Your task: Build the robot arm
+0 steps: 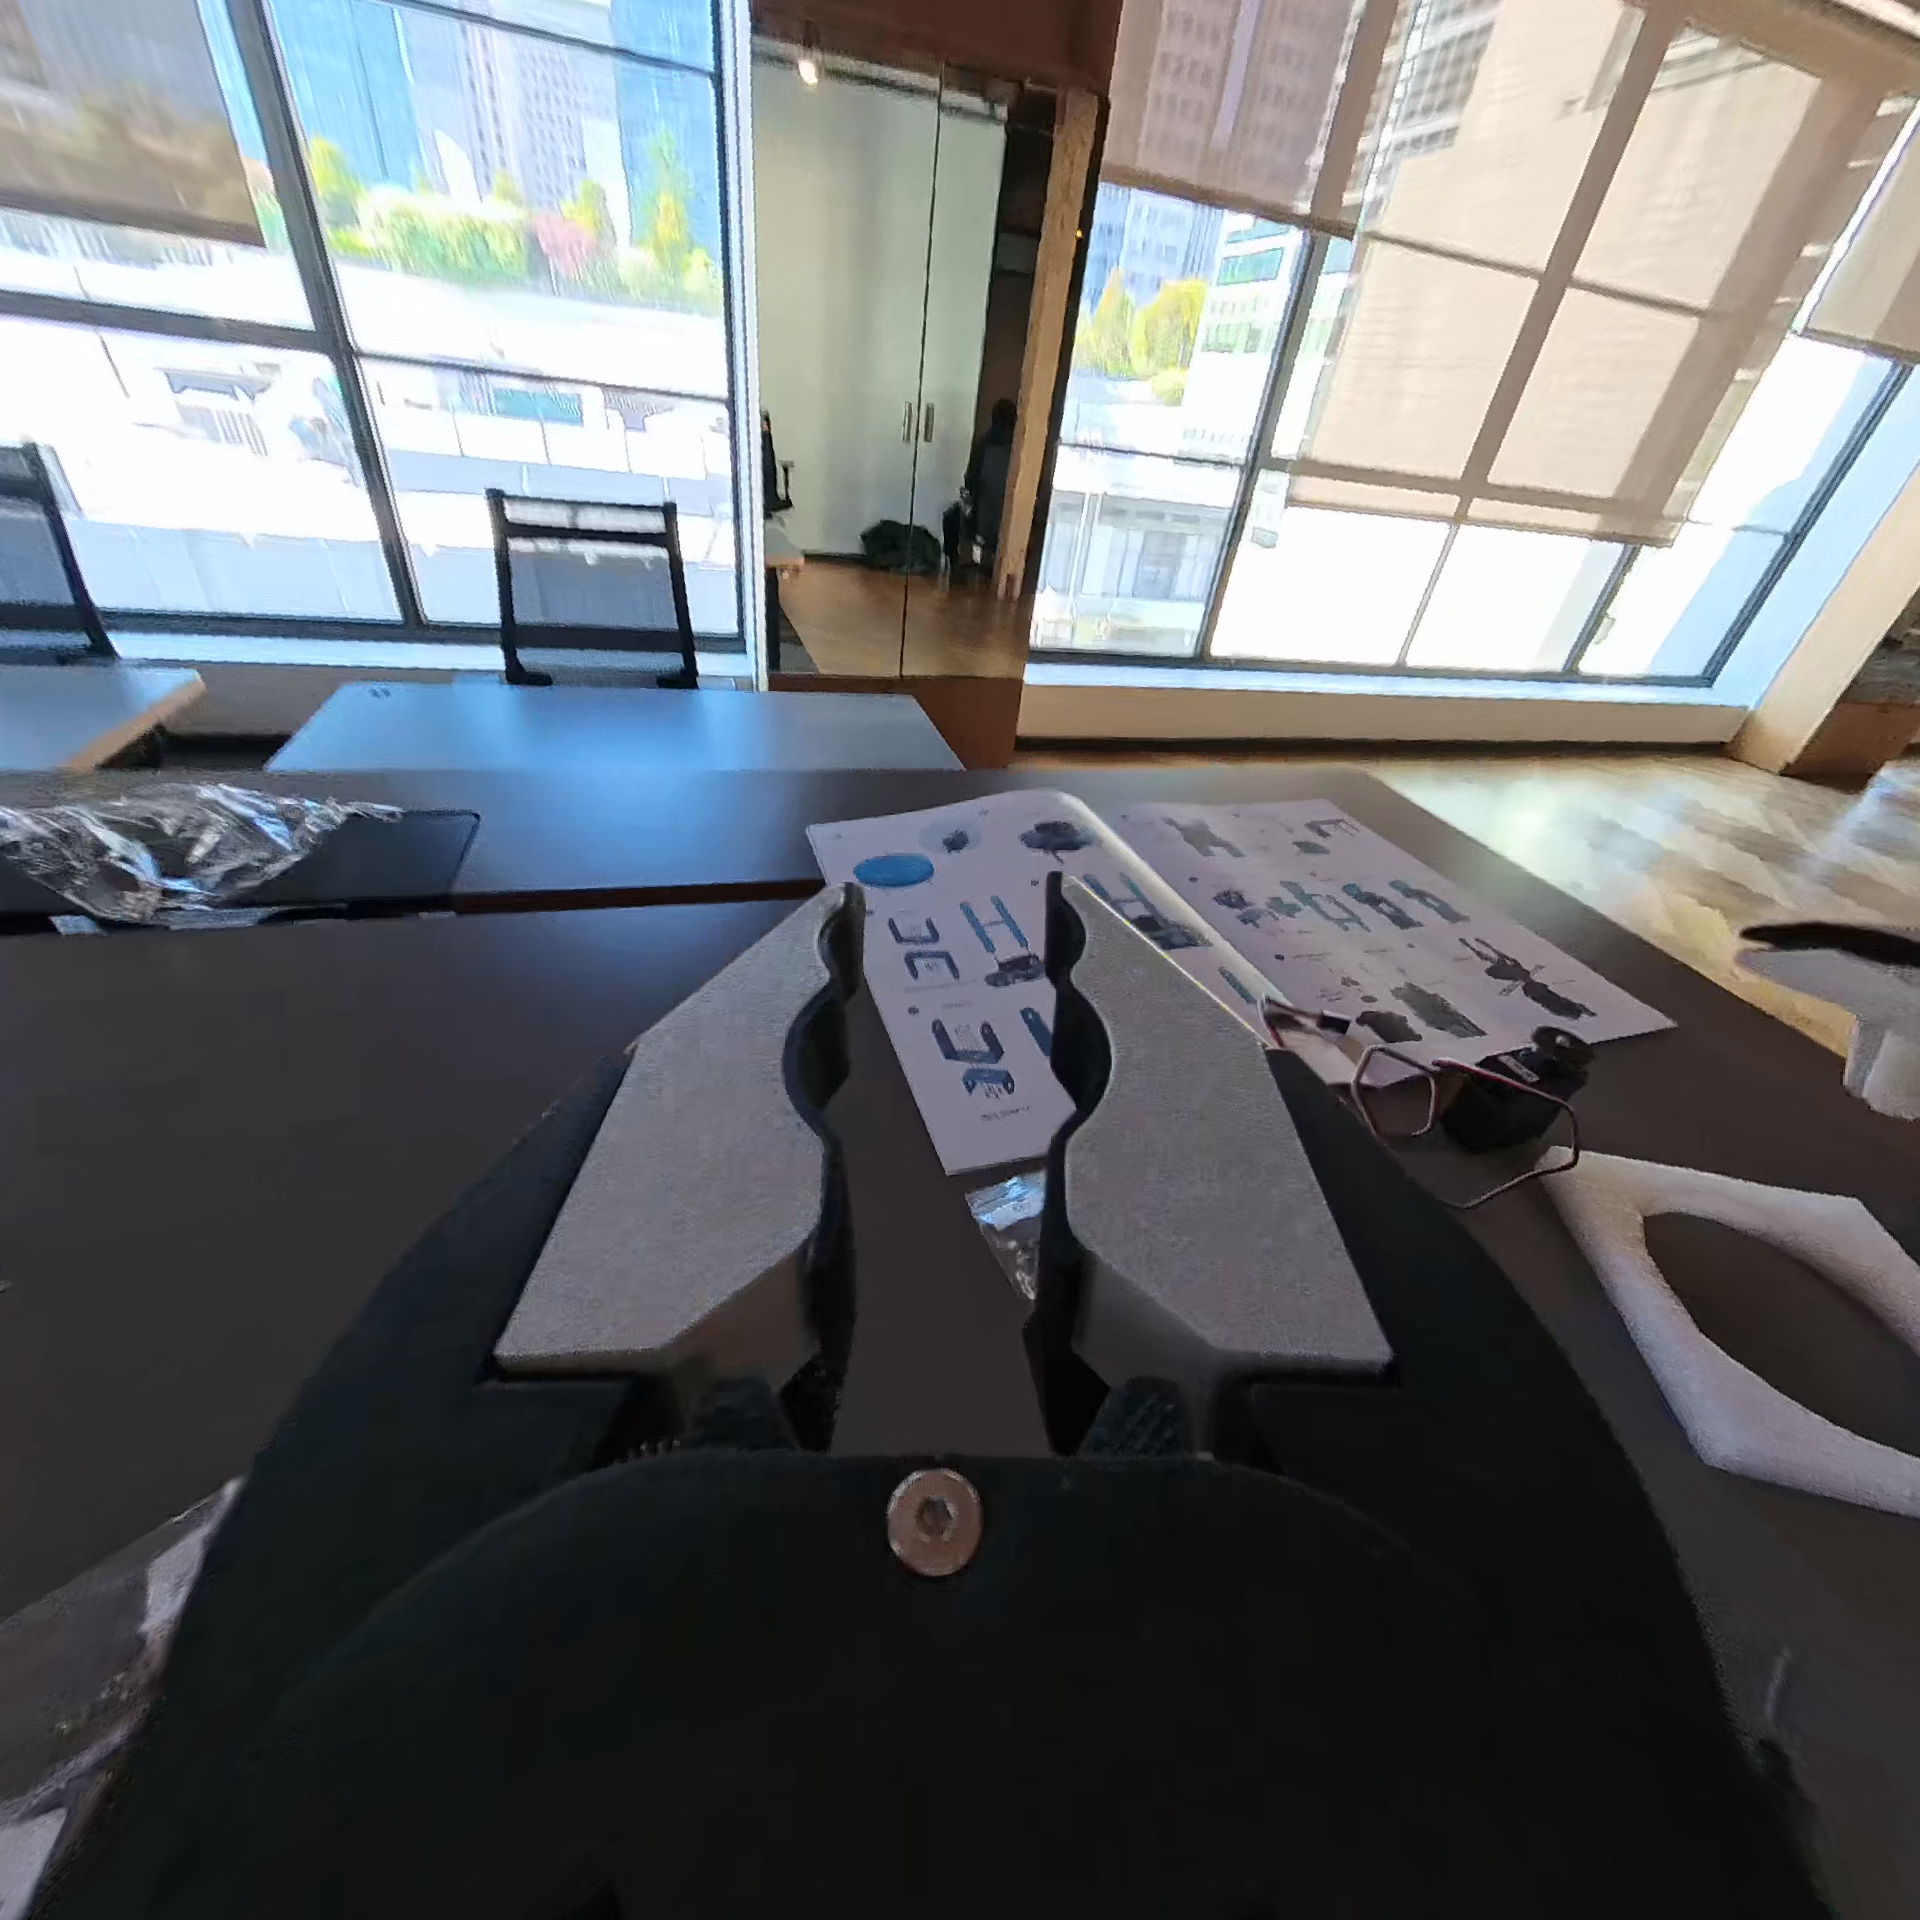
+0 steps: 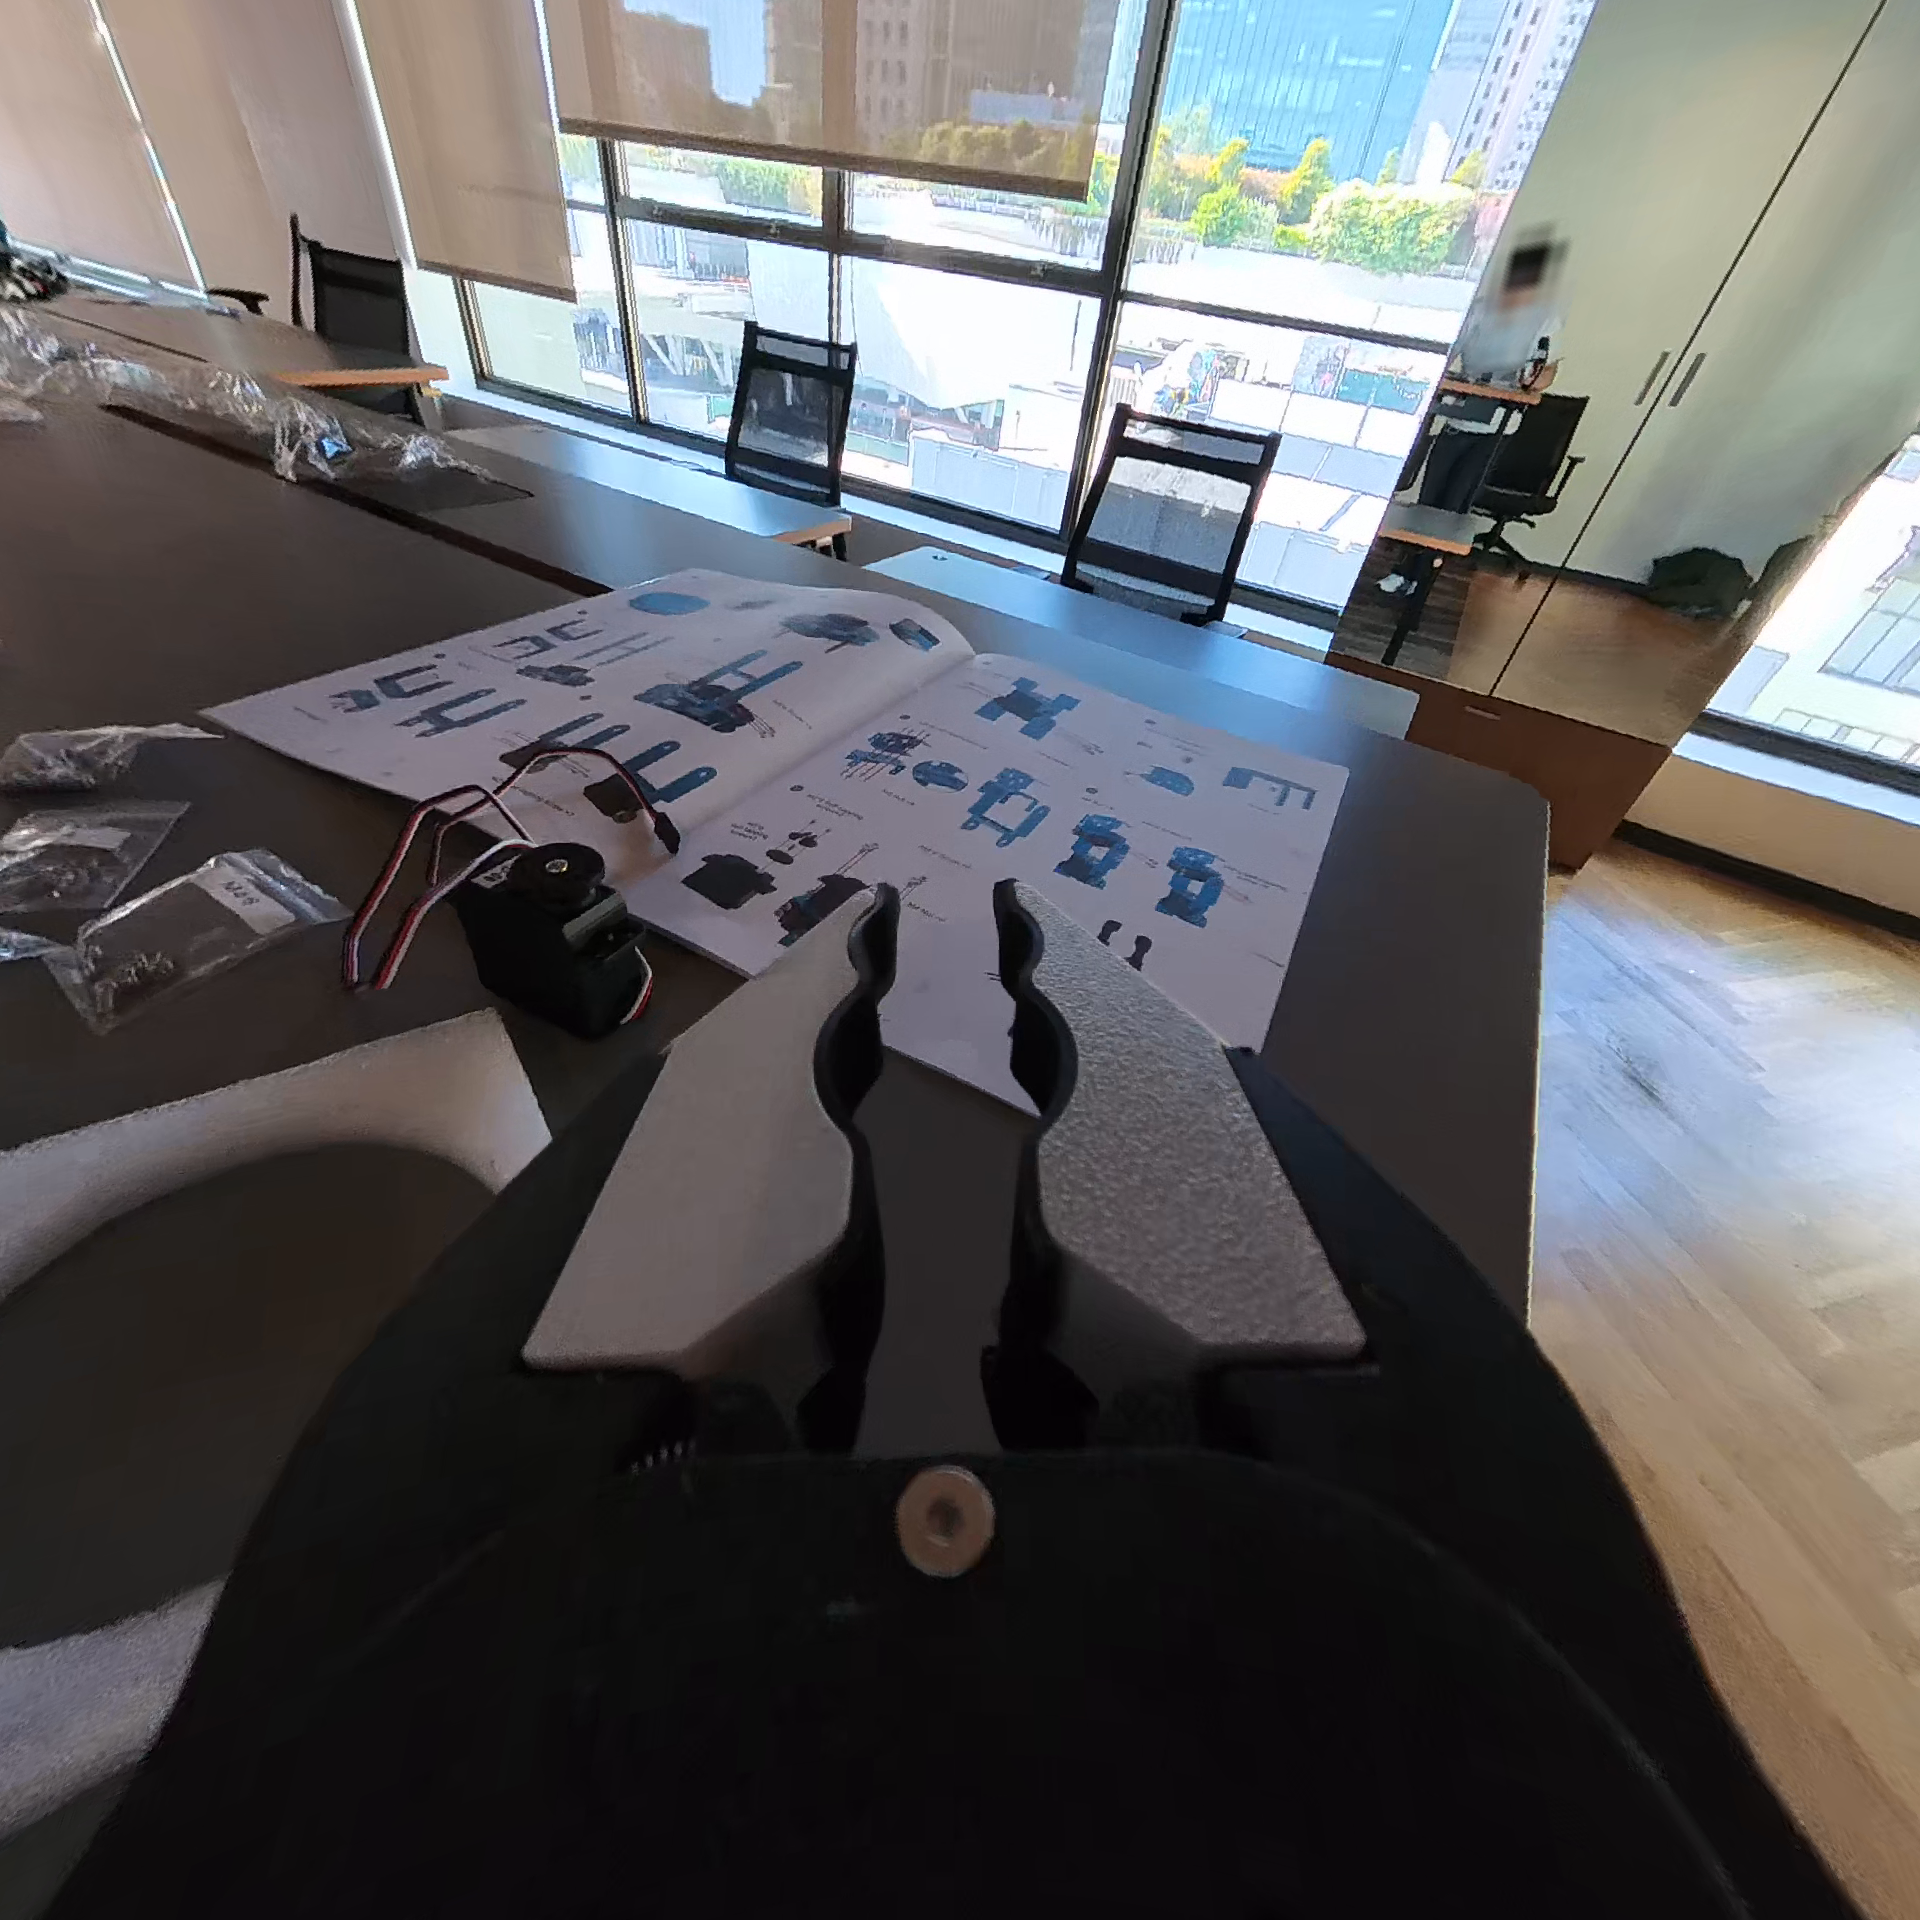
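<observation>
Overall scene: both claws are hovering over a dark tabletop (image 2: 260, 623) in a bright room with tall windows (image 2: 977, 343).
Left claw (image 1: 956, 904): its jaws are standing apart with nothing between them, and it is pointing over the left page of an open instruction booklet (image 1: 1299, 894).
Right claw (image 2: 943, 906): its jaws are also standing apart and empty, and it is hanging over the near edge of the booklet's right page; it is also peeking into the right edge of the left wrist view.
Instruction booklet: it is lying open and flat on the tabletop, showing blue and black diagrams.
Servo motor (image 2: 556, 935): this small black block with a round horn on top is sitting on the tabletop just beside the booklet's near edge, left of the right claw and apart from it.
Servo wires (image 2: 416, 862): they are looping up from the motor, and their plug end is resting on the booklet.
White foam frame (image 2: 312, 1091): it is lying flat on the tabletop near the motor, showing a large cut-out opening.
Small clear bags (image 2: 197, 925): several are lying left of the motor; their contents are too small to tell.
Crumpled clear plastic (image 1: 177, 842): it is lying at the far left of the tabletop.
Chairs (image 2: 1164, 509): black chairs are standing by the windows behind further desks.
</observation>
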### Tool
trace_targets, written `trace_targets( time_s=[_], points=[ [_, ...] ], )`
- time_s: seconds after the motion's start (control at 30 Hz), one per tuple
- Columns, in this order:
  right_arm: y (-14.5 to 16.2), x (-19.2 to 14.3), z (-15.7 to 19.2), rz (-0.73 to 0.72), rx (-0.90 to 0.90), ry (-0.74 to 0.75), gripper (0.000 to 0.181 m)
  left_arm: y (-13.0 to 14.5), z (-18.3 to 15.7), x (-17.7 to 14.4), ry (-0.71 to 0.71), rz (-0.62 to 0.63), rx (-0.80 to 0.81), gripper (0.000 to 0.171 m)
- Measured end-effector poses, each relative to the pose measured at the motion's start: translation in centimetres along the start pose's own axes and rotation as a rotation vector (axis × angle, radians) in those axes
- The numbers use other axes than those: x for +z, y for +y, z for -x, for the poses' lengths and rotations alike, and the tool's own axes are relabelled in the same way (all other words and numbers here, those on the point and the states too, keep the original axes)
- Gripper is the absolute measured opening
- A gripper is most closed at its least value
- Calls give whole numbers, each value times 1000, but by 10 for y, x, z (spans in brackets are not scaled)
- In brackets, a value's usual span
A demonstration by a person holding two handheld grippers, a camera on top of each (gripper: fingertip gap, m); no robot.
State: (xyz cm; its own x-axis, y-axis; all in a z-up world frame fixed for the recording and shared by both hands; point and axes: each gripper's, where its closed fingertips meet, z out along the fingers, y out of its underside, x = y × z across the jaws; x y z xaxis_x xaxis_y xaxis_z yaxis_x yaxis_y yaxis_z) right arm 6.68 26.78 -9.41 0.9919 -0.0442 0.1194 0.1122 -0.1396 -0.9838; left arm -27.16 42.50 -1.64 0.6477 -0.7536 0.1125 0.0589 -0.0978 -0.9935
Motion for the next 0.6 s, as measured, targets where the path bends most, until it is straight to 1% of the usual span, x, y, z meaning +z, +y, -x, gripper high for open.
trace_targets(
  time_s=[0.07,0.1,0.2,0.27,0.37,0.43,0.5,0.6],
  points=[
    [-3,-2,1,-24,-27,10,19,-3,-4,-25,-35,-27,-31,34],
    [-4,-3,2,-29,-36,13,19,-1,-7,-43,-57,-35,-46,34],
    [-3,-2,7,-22,-62,-2,19,13,-6,-110,-164,-31,-64,32],
    [-3,-1,12,-20,-68,-30,19,27,-5,-152,-200,22,-92,32],
    [-4,-1,14,-27,-67,-38,18,50,-13,-201,-188,159,-141,32],
    [-5,-2,13,-31,-60,-36,18,60,-20,-226,-194,216,-146,28],
    [-6,-2,13,-39,-49,-40,18,64,-26,-244,-220,226,-132,25],
    [-7,-4,13,-49,-38,-46,17,70,-34,-253,-232,236,-136,22]
  ],
)
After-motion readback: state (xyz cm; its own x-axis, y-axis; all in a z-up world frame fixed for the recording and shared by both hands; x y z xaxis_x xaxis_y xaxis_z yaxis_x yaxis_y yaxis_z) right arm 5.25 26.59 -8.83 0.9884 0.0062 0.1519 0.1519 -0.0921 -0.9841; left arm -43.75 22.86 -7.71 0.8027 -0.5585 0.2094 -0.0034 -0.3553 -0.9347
